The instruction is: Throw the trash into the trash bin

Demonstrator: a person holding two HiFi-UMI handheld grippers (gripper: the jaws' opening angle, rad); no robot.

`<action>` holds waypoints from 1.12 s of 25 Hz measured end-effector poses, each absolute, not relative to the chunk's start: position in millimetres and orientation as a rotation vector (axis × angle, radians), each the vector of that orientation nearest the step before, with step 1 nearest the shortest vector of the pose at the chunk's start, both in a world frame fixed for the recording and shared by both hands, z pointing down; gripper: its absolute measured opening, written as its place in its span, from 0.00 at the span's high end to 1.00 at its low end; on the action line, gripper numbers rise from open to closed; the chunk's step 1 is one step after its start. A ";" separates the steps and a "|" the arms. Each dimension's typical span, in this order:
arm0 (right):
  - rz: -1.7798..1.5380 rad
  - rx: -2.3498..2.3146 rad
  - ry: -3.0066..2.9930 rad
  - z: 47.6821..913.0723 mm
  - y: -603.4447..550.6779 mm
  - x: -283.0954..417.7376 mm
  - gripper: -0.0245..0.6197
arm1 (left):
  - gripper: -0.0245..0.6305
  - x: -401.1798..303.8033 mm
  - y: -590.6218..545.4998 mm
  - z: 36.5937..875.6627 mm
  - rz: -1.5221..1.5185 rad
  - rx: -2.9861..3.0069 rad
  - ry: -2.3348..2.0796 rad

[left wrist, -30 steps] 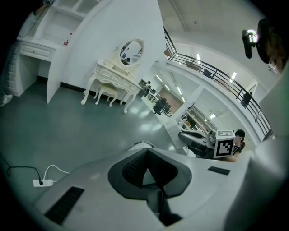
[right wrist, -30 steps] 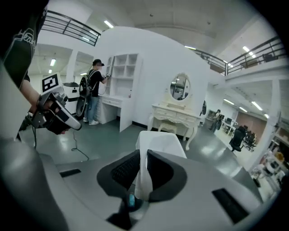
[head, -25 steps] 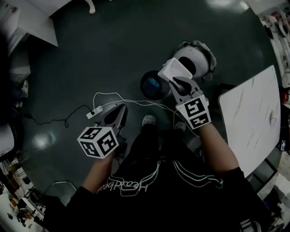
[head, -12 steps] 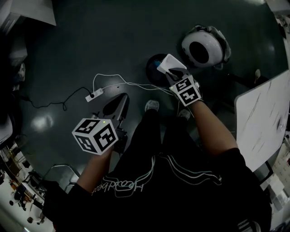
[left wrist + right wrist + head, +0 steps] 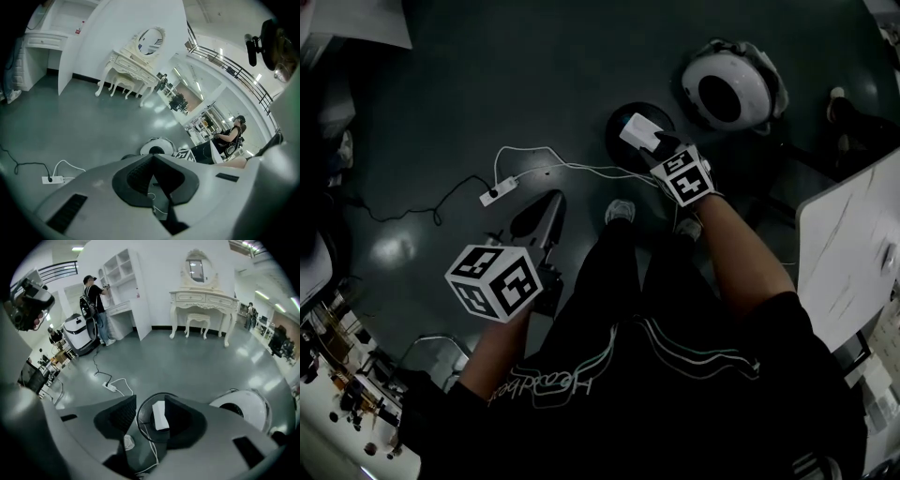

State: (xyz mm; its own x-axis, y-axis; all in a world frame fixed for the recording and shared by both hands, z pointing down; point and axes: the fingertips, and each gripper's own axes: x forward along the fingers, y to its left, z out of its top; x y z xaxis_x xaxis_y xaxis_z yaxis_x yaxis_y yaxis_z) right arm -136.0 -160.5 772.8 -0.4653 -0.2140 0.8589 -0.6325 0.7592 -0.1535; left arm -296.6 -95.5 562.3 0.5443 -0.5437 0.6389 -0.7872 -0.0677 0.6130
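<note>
Head view: right tongs above bin

The left tool points downward, jaws together and empty; the right tool points steeply down, jaws just opening, a white box in the gap between them.
</note>
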 end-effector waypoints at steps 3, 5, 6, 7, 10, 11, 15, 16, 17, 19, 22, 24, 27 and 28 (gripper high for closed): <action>0.609 0.653 -2.026 778.1 -157.6 -129.5 0.66 | 0.96 -293.6 -101.1 564.5 0.303 1.748 -1.099; 0.644 0.666 -2.014 775.6 -152.9 -124.7 0.66 | 0.96 -291.2 -104.7 560.6 0.306 1.758 -1.087; 0.662 0.675 -2.013 774.1 -150.2 -123.1 0.66 | 0.96 -289.8 -106.2 559.1 0.309 1.765 -1.080; 0.676 0.687 -2.014 772.3 -147.3 -121.4 0.66 | 0.96 -287.8 -107.3 558.0 0.313 1.774 -1.073; 0.701 0.743 -2.030 760.8 -142.4 -114.5 0.66 | 0.96 -277.8 -110.8 552.5 0.322 1.807 -1.047; 0.710 0.764 -2.034 754.9 -141.6 -111.4 0.66 | 0.96 -273.6 -112.2 550.1 0.324 1.819 -1.038; 0.750 0.845 -2.093 721.4 -138.8 -102.3 0.66 | 0.96 -251.6 -114.6 541.5 0.330 1.867 -0.977; 0.756 0.869 -2.110 710.2 -138.1 -98.7 0.66 | 0.96 -244.8 -115.0 538.8 0.332 1.880 -0.960; 0.767 0.893 -2.124 698.5 -137.2 -94.4 0.66 | 0.96 -237.9 -115.7 535.5 0.333 1.894 -0.945; 0.807 0.940 -2.153 674.3 -135.0 -85.3 0.67 | 0.96 -224.6 -117.6 527.3 0.332 1.921 -0.921; 0.846 1.024 -2.215 632.1 -135.2 -71.9 0.67 | 0.96 -205.7 -121.5 511.7 0.330 1.965 -0.888; 0.837 1.085 -2.264 599.0 -136.5 -63.5 0.68 | 0.96 -194.1 -124.9 499.6 0.330 1.999 -0.863; 0.806 1.192 -2.347 543.9 -145.6 -51.4 0.78 | 0.96 -174.7 -136.5 480.6 0.320 2.063 -0.807; 0.792 1.216 -2.377 525.4 -147.2 -49.0 0.80 | 0.96 -168.5 -138.8 473.7 0.316 2.080 -0.792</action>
State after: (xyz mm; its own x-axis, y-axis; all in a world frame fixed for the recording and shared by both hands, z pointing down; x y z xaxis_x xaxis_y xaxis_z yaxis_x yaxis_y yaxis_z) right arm -49.0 -147.2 525.4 -0.5681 -0.6224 0.5383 -0.8209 0.4743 -0.3181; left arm -168.5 -138.8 473.7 0.7661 -0.4204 0.4862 -0.6397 -0.4251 0.6403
